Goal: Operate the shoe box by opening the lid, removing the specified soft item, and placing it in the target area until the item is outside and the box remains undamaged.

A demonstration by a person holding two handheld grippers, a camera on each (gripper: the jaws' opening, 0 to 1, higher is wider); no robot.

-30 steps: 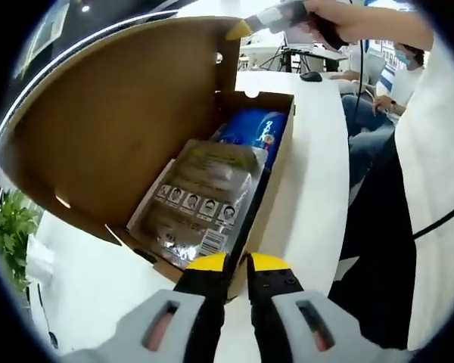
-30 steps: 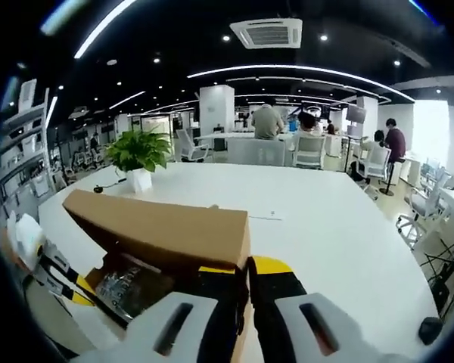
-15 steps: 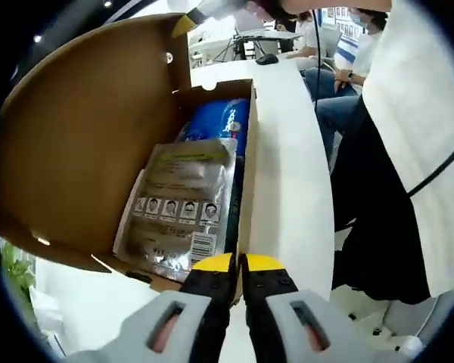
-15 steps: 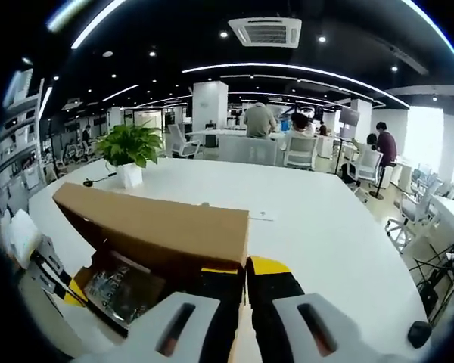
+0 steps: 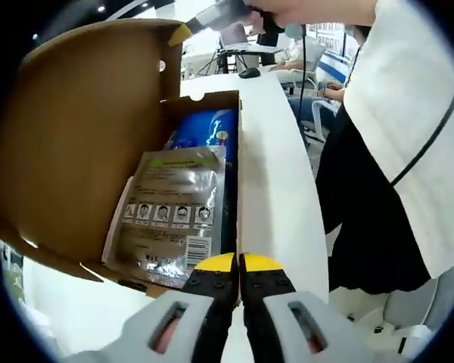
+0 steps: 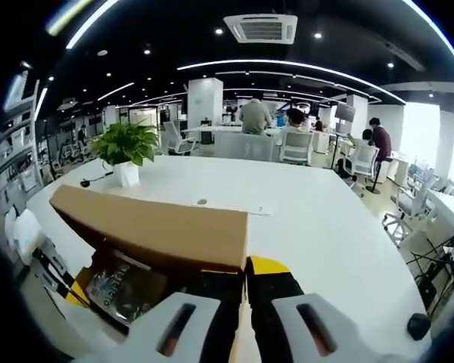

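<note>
While the lid (image 5: pixel 83 144) of the brown cardboard shoe box (image 5: pixel 239 174) is held raised, the inside of the box is laid open in the left gripper view. A silver foil pouch (image 5: pixel 170 212) with a green top band, a row of small pictures and a barcode is seen lying flat in the near part of the box, and a blue soft package (image 5: pixel 204 130) is seen at the far end, partly covered by the pouch. The left gripper (image 5: pixel 237 264) is placed at the near right corner of the box, its yellow-tipped jaws pressed together on the edge of the box wall. The box is set on a white table (image 5: pixel 276 189), and a person in a white top and dark trousers (image 5: pixel 378 197) is seen to the right.

At the far upper corner of the lid, the yellow tip of the other gripper (image 5: pixel 180 33) is seen touching the cardboard. From the right gripper view, the right gripper (image 6: pixel 244 266) is shown with its jaws closed on the lid's edge (image 6: pixel 151 231), the pouch (image 6: pixel 125 287) being visible below. A potted plant (image 6: pixel 125 151) stands far off on the table (image 6: pixel 325 219).
</note>
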